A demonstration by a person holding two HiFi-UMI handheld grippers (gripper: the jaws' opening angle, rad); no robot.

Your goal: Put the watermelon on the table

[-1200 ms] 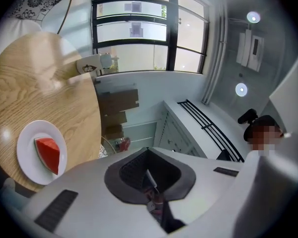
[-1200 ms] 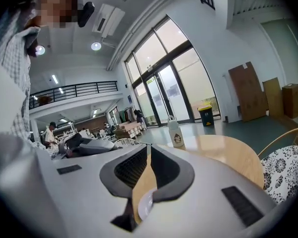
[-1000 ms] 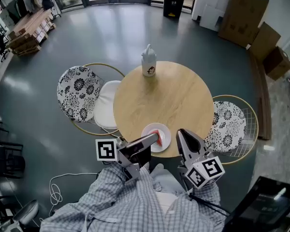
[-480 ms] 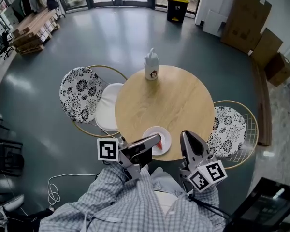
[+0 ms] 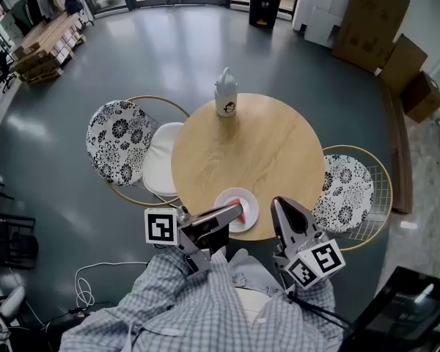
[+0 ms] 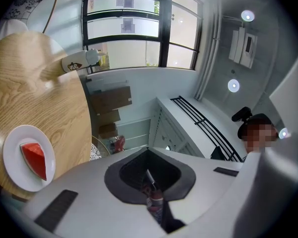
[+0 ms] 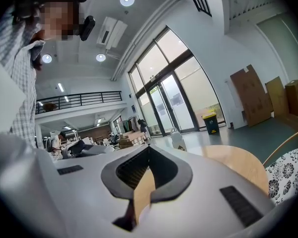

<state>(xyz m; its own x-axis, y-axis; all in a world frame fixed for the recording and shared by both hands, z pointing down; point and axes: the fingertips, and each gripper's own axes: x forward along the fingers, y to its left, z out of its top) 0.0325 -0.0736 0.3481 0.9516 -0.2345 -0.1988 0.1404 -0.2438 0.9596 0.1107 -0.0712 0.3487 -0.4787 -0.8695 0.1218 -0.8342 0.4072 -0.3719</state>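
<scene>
A red watermelon slice (image 5: 240, 214) lies on a white plate (image 5: 247, 196) at the near edge of the round wooden table (image 5: 264, 145). My left gripper (image 5: 231, 212) is shut and empty, its tip just over the plate's near-left rim, beside the slice. In the left gripper view the slice (image 6: 35, 160) and plate (image 6: 12, 152) sit off to the left of the closed jaws (image 6: 148, 151). My right gripper (image 5: 277, 202) hangs at the table's near-right edge, shut with nothing in it. Its closed tips (image 7: 150, 148) point across the tabletop (image 7: 238, 165).
A white squeeze bottle (image 5: 225, 94) stands at the table's far edge. Patterned wire chairs flank the table at the left (image 5: 117, 141) and at the right (image 5: 348, 189). A white cushion (image 5: 161, 160) lies on the left chair's seat. A cable (image 5: 84, 288) lies on the floor.
The right gripper's jaws have drawn together. Both grippers have stayed by the table's near edge, and the slice still lies on its plate.
</scene>
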